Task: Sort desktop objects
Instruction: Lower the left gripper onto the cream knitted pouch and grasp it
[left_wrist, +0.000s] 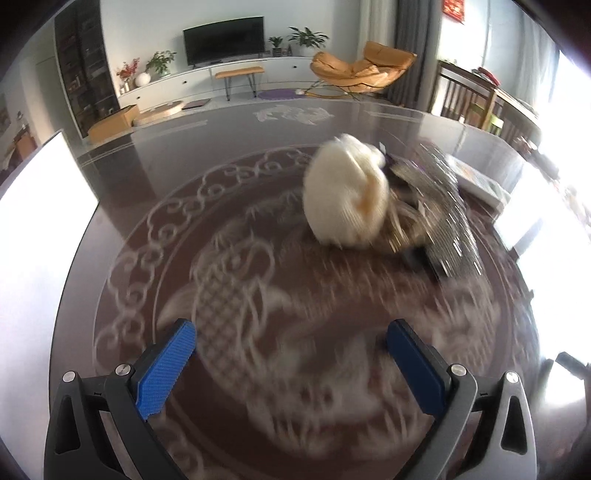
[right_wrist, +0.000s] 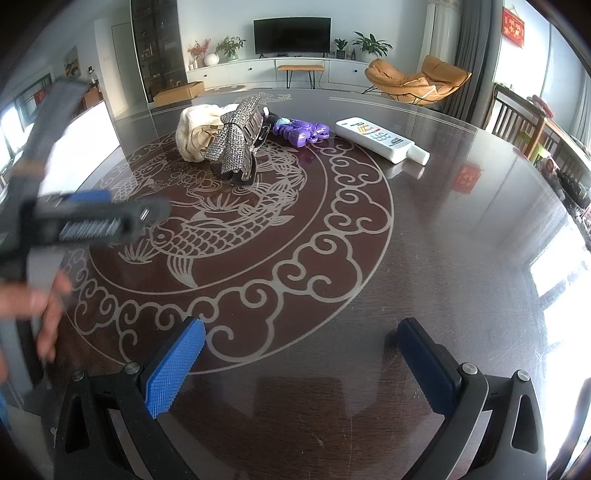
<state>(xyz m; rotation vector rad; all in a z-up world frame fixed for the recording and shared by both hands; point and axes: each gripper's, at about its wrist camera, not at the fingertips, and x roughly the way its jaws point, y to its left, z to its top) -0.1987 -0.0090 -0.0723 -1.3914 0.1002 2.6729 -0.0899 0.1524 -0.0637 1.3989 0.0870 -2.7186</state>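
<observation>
A cream knitted pouch (right_wrist: 195, 129) lies on the far side of the dark table (right_wrist: 461, 240). Against it leans a rhinestone bow hair clip (right_wrist: 236, 144). To their right are a purple plastic toy (right_wrist: 301, 131) and a white tube (right_wrist: 380, 142) lying flat. My right gripper (right_wrist: 303, 328) is open over bare table, well short of them. The left wrist view is motion-blurred; the pouch (left_wrist: 343, 195) and clip (left_wrist: 439, 206) sit ahead and to the right of my open left gripper (left_wrist: 290, 332). The left gripper (right_wrist: 103, 212), held by a hand (right_wrist: 48, 306), also shows from the side.
The round table carries a pale fish-and-cloud pattern (right_wrist: 207, 236). A white panel (right_wrist: 85, 147) stands along its left edge, also seen as the white panel (left_wrist: 37, 221). Beyond the table are an orange lounge chair (right_wrist: 417, 81), wooden chairs (right_wrist: 517, 114) and a TV wall.
</observation>
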